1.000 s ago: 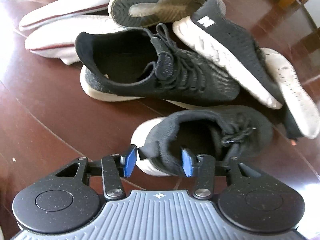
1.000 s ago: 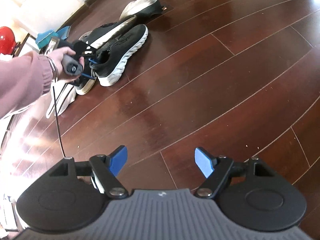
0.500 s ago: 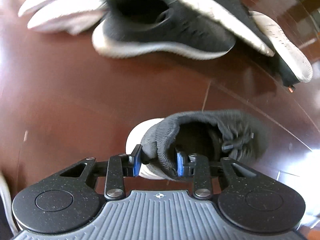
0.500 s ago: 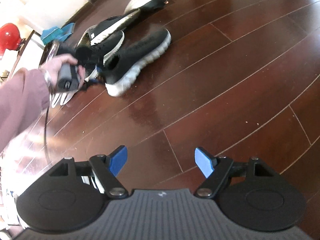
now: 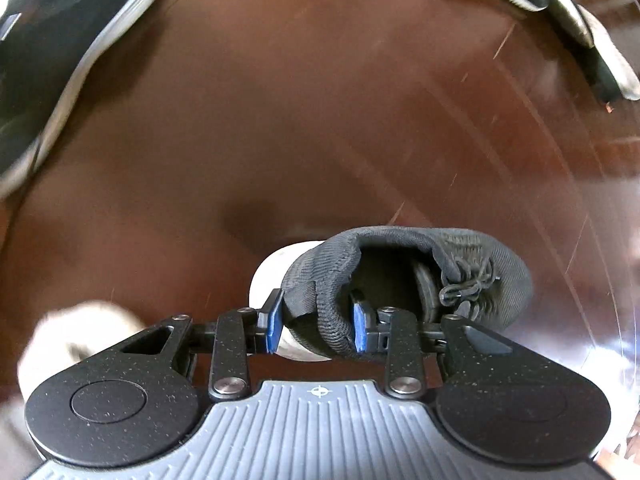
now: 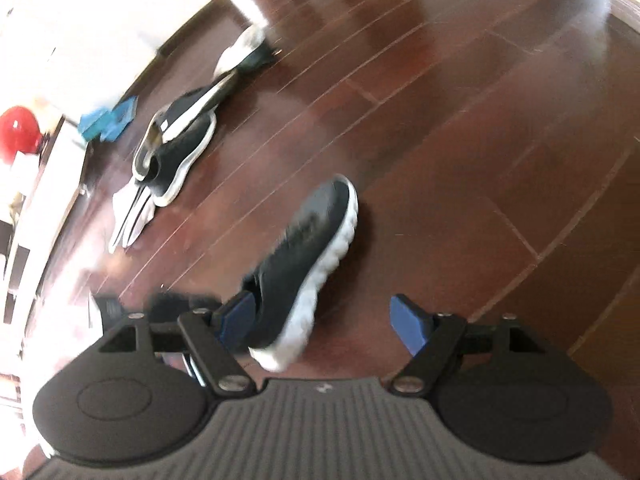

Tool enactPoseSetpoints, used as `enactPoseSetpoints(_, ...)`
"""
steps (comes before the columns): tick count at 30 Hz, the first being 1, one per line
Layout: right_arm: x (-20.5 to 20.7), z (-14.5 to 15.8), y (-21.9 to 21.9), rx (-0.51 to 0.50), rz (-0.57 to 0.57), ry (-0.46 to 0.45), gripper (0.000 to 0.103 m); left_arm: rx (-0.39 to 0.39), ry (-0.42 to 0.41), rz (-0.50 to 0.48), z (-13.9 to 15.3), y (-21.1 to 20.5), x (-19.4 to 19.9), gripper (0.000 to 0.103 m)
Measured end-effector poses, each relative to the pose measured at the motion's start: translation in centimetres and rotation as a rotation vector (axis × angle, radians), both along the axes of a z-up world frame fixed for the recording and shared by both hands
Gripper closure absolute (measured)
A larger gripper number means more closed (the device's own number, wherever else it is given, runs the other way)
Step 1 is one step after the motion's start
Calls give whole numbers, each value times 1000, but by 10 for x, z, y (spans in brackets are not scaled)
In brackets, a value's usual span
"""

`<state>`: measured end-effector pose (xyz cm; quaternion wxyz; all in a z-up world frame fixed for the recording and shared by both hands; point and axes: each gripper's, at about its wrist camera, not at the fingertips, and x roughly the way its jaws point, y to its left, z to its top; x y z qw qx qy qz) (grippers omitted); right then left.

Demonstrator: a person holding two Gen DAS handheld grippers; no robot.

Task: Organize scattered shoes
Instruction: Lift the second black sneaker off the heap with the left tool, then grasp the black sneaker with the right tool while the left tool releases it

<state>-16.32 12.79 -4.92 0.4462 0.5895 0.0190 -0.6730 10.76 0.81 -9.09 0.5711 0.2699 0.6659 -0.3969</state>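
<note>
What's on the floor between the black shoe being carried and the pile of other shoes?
Nothing: in the right wrist view, only bare wooden floor lies between the black shoe and the shoe pile. The left gripper holds that shoe.

From my end the left wrist view is mostly smear: a dark shoe at top left is cut off by the edge, same for the soles at top right. A pale blob at lower left, can't tell what it is. On the right wrist view, the held sneaker is blurred and its heel sits behind my finger. Shoe pile is too smeared to count.
</note>
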Motion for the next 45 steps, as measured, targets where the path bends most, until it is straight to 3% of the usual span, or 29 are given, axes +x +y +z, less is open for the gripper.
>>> enactPoseSetpoints(3, -12, -3, 31, 13, -67, -20, 26, 18, -8, 25, 0, 45, -9, 63)
enactPoseSetpoints(10, -20, -8, 74, 37, -206, -68, 26, 58, -18, -68, -5, 97, -35, 64)
enactPoseSetpoints(17, -24, -6, 97, 52, -332, -97, 26, 94, -28, -139, -2, 102, -48, 64)
enactPoseSetpoints(25, -36, -19, 112, 83, -357, -110, 26, 134, -3, -179, -10, 116, -65, 64)
enactPoseSetpoints(34, -42, -31, 124, 97, -409, -184, 26, 166, 39, -215, -14, 111, -71, 66)
enactPoseSetpoints(40, -41, -37, 125, 99, -432, -229, 26, 140, 52, -269, -8, 108, -62, 63)
enactPoseSetpoints(41, -41, -38, 125, 97, -436, -238, 26, 132, 53, -280, -8, 107, -62, 57)
enactPoseSetpoints(45, -37, -46, 123, 70, -468, -319, 26, 60, 44, -383, 16, 103, -57, 49)
